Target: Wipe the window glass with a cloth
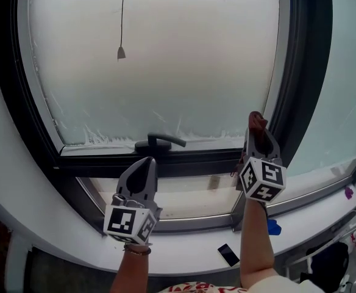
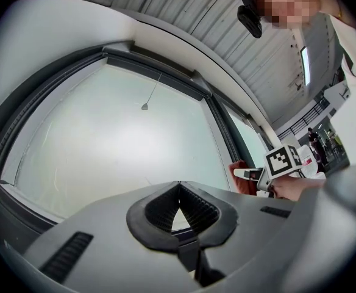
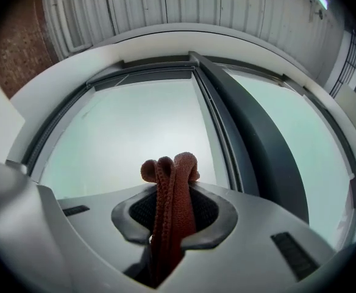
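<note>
While the right gripper (image 1: 258, 129) is clamping a rust-red knitted cloth (image 3: 170, 191) by the window glass (image 1: 160, 60), the left gripper (image 1: 146, 163) is hovering closed and empty.

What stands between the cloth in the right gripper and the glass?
Nothing visible does. The cloth, clamped in the right gripper, faces bare glass just beside the dark frame. The handle sits off to the left, clear of that path.

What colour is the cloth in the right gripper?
Reddish brown cloth, clearest in the right gripper view.
</note>
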Tool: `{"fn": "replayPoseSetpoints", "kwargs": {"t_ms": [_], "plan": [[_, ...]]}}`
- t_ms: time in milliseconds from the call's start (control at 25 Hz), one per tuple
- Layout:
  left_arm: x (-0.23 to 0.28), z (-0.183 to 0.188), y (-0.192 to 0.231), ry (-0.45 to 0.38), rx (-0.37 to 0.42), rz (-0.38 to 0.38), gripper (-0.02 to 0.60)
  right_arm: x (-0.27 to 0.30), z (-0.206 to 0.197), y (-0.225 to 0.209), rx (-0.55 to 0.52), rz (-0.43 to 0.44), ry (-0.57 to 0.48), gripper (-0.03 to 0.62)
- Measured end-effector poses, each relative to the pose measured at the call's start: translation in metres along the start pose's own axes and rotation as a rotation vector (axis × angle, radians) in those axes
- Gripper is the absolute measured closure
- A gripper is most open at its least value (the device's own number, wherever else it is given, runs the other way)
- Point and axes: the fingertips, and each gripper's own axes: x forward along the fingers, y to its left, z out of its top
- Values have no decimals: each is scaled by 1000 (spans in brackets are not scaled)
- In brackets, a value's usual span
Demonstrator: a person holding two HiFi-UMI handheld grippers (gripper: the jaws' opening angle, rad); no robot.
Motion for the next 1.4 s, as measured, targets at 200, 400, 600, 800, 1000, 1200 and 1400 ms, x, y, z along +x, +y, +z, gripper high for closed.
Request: {"fn": "replayPoseSetpoints", "kwargs": {"t_ms": [200, 400, 600, 800, 1000, 1200, 1400], "plan": [[5, -3, 5, 11, 31, 11, 561, 36, 10, -42, -29, -99, -10, 502], [6, -4, 16, 7, 41, 57, 561, 62, 2, -57, -28, -138, 2, 502], [8, -11, 20, 17, 41, 95, 561, 82, -18, -56, -17, -145, 33, 502], [3, -17, 28, 26, 48, 130, 561, 88, -22, -56, -22, -163, -13, 502], [-2, -19, 37, 26, 46, 142, 561, 89, -26, -44, 44, -157, -24, 502], [-8, -14, 48, 23, 54, 125, 561, 90, -25, -22, 77, -135, -9, 502], [-22, -6, 68, 26, 60, 116, 561, 91, -23, 21, 65, -99, -5, 502]]}}
